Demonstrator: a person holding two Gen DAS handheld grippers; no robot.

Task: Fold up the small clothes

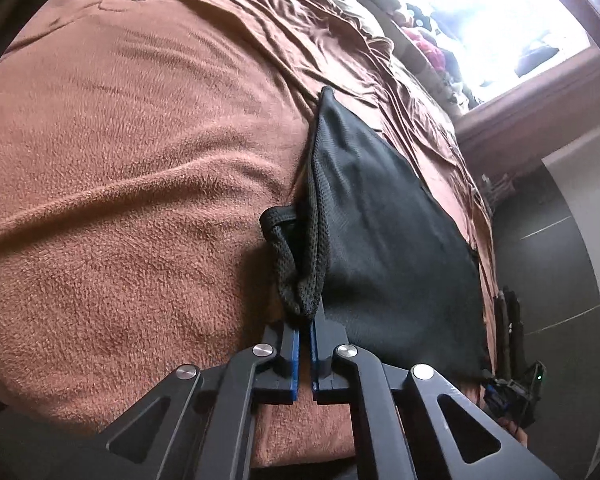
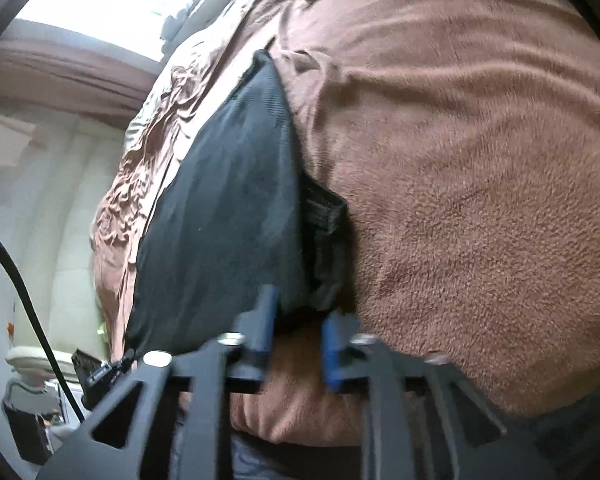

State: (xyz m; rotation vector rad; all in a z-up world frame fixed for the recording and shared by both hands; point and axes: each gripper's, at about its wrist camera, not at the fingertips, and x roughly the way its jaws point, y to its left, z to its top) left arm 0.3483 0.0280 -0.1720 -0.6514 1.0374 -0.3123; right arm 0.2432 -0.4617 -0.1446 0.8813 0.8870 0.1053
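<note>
A small black mesh garment [image 1: 384, 232] lies on the brown fleece blanket [image 1: 140, 184]. My left gripper [image 1: 306, 320] is shut on its bunched waistband corner [image 1: 300, 280], the blue pads nearly touching. In the right wrist view the same garment [image 2: 228, 216] lies flat with a folded edge [image 2: 324, 232] on the right. My right gripper [image 2: 298, 320] is open, its blue pads [image 2: 332, 356] spread apart just at the garment's near edge, holding nothing. That view is blurred.
The blanket [image 2: 480, 200] covers a bed, with a wrinkled brown sheet [image 1: 400, 80] beyond the garment. A bright window [image 1: 480, 20] with clutter is at the far end. Dark floor [image 1: 548, 264] lies beside the bed. A black cable [image 2: 24, 288] hangs at the left.
</note>
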